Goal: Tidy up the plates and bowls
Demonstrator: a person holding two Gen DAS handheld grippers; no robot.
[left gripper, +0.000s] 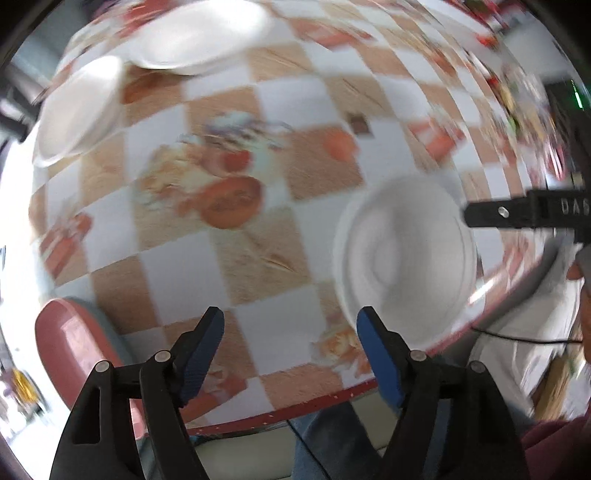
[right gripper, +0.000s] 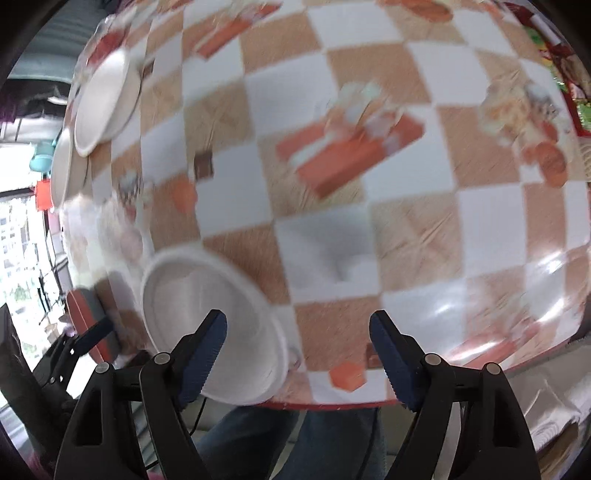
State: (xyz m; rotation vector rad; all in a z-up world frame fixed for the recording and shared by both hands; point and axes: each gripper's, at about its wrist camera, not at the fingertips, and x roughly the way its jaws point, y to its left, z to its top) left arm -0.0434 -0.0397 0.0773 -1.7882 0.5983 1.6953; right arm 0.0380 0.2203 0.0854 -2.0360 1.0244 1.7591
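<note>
White bowl [left gripper: 404, 258] beside open left tool [left gripper: 290, 356]

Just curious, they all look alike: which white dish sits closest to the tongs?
The deep white bowl at the table's near edge, beside the left tongs. The two flat plates lie across the table.

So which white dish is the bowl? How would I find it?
Start at the checkered table and follow its red front edge nearest the person's legs. The bowl sits alone there, deep and round. The two plates far across the table are shallow and flat.
</note>
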